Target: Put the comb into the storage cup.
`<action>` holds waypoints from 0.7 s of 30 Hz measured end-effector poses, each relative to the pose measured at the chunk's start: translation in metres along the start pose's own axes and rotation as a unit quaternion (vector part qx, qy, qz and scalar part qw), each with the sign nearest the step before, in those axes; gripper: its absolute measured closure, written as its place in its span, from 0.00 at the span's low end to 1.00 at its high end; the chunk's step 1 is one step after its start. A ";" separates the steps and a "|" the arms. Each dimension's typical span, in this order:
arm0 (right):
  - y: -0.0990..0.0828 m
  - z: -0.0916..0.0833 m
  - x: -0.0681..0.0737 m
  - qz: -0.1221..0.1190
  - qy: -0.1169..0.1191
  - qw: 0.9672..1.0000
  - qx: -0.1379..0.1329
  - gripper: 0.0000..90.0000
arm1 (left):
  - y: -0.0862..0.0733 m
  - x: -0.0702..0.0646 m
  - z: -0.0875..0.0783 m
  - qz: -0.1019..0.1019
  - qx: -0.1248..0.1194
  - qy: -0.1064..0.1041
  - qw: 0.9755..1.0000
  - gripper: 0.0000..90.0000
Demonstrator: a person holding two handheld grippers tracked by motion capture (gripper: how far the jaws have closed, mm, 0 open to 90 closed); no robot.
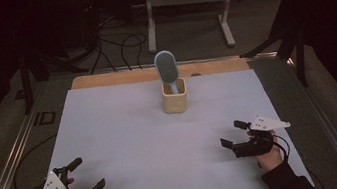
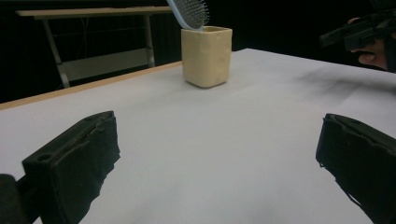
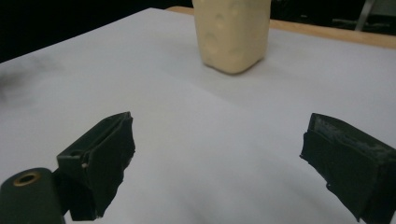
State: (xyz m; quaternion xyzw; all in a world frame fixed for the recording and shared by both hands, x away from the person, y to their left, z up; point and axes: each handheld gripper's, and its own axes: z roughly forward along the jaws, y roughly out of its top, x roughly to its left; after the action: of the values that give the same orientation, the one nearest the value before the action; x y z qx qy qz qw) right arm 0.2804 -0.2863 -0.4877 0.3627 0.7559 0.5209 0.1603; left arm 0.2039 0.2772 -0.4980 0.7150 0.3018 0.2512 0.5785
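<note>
Left gripper (image 1: 86,173) and right gripper (image 1: 233,134) are held wide apart, nothing gripped; hairbrush (image 1: 166,67) is stood in cup (image 1: 174,98).

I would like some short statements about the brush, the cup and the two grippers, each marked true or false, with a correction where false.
1. The hairbrush stands in the cream cup with its bristle head up. True.
2. The left gripper is shut on the cup. False: its jaws stand wide apart, near the front edge of the white table, far from the cup.
3. The right gripper is open and holds nothing. True.
4. The cup lies on its side. False: it stands upright.
5. The cup is near the far end of the table. True.
</note>
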 end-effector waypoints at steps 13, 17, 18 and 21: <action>-0.023 -0.009 0.004 -0.006 0.016 1.000 0.026 0.10 | -0.001 0.001 0.000 -0.002 0.003 0.000 1.000 0.00; -0.025 -0.012 0.005 -0.013 0.000 1.000 0.021 0.10 | -0.001 0.000 0.000 -0.002 0.003 0.000 1.000 0.00; -0.026 -0.013 0.005 -0.013 0.001 1.000 0.021 0.10 | -0.001 0.000 0.000 -0.001 0.003 0.000 1.000 0.00; -0.028 -0.014 0.005 -0.010 -0.003 1.000 0.025 0.10 | -0.001 0.001 0.000 -0.001 0.003 0.001 1.000 0.00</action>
State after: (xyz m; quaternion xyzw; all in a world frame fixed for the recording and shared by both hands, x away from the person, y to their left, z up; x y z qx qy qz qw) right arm 0.2569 -0.2978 -0.5068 0.3606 0.7716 0.4993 0.1592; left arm 0.2040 0.2780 -0.4987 0.7160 0.3038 0.2501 0.5766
